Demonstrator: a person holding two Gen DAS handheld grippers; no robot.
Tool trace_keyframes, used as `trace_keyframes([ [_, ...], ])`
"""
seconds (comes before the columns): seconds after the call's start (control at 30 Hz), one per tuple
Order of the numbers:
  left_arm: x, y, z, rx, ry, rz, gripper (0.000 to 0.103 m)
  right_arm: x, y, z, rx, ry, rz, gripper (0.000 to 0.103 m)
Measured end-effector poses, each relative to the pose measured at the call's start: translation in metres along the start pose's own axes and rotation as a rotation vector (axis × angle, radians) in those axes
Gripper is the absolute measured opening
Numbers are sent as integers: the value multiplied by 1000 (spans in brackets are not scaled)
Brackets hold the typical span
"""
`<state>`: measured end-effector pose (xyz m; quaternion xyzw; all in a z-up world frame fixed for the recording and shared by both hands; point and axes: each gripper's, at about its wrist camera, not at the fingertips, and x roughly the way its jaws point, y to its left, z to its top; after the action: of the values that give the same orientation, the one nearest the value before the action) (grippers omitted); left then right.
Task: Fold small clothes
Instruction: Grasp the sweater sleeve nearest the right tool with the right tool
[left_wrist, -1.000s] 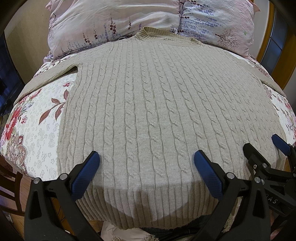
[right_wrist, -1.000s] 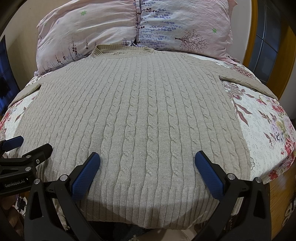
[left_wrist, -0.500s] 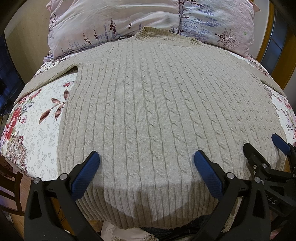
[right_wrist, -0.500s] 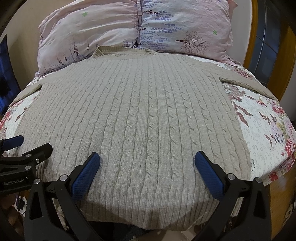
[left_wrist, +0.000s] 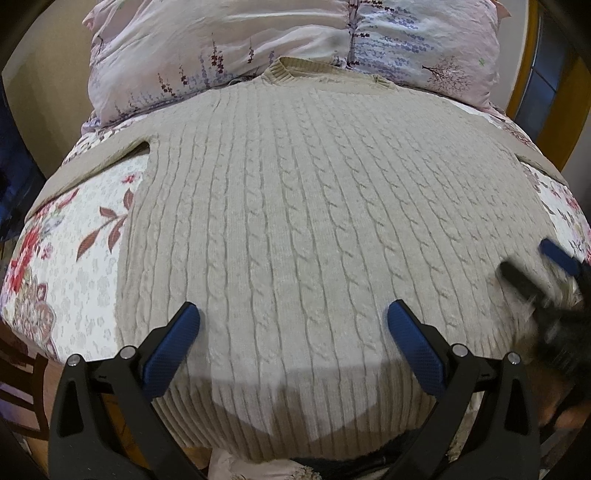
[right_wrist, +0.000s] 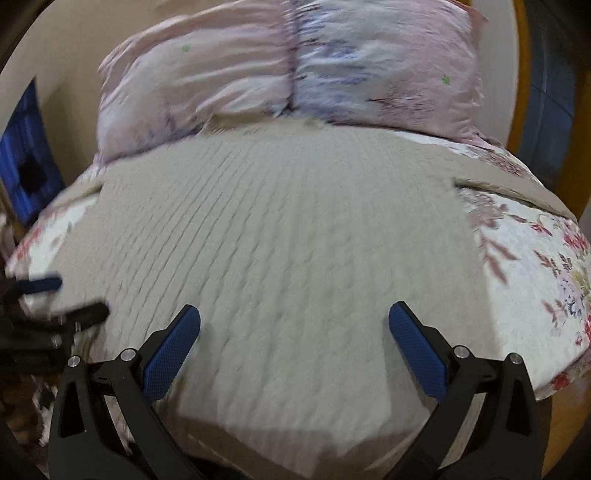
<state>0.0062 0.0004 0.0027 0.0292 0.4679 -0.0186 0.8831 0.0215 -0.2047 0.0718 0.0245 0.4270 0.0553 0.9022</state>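
Observation:
A beige cable-knit sweater (left_wrist: 295, 221) lies spread flat on the bed, collar toward the pillows and ribbed hem at the near edge; both sleeves stretch out sideways. My left gripper (left_wrist: 293, 343) hovers open above the hem, nothing between its blue pads. The right gripper (right_wrist: 294, 343) is open too, over the hem a little further right, and its view is blurred by motion. In the left wrist view the right gripper (left_wrist: 535, 266) shows blurred at the right edge; in the right wrist view the left gripper (right_wrist: 62, 299) shows at the left edge.
Two pink floral pillows (left_wrist: 258, 44) stand behind the collar. A floral bedspread (left_wrist: 74, 258) shows on either side of the sweater (right_wrist: 295, 240). A wooden chair (left_wrist: 18, 387) stands low at the left; an orange wooden frame (left_wrist: 532, 74) rises at the right.
Both grippers have shifted forward over the sweater; the right one is moving fast and its picture is smeared. Both stay open.

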Motion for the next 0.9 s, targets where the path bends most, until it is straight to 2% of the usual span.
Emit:
trace_keyframes([
  [0.13, -1, 8, 16, 3, -47, 38, 101, -5, -58, 38, 162, -41, 16, 102],
  [0.2, 0, 17, 29, -14, -61, 24, 101, -5, -88, 53, 236, -59, 19, 102],
  [0.3, 5, 30, 54, -41, -61, -21, 101, 8, -147, 77, 399, -28, 20, 102],
  [0.4, 9, 36, 73, -36, -66, -20, 101, 25, -202, 91, 587, 7, 33, 102],
  [0.43, 11, 38, 79, -32, -73, -14, 101, 30, -221, 96, 647, 12, 21, 97],
  [0.6, 18, 45, 110, -19, -117, -8, 101, 50, -276, 113, 793, 19, -33, 78],
  [0.73, 32, 49, 127, -26, -109, -77, 101, 64, -315, 115, 922, 36, -76, 62],
  [0.9, 51, 55, 141, -62, -81, -171, 101, 70, -340, 104, 1034, 47, -108, 50],
])
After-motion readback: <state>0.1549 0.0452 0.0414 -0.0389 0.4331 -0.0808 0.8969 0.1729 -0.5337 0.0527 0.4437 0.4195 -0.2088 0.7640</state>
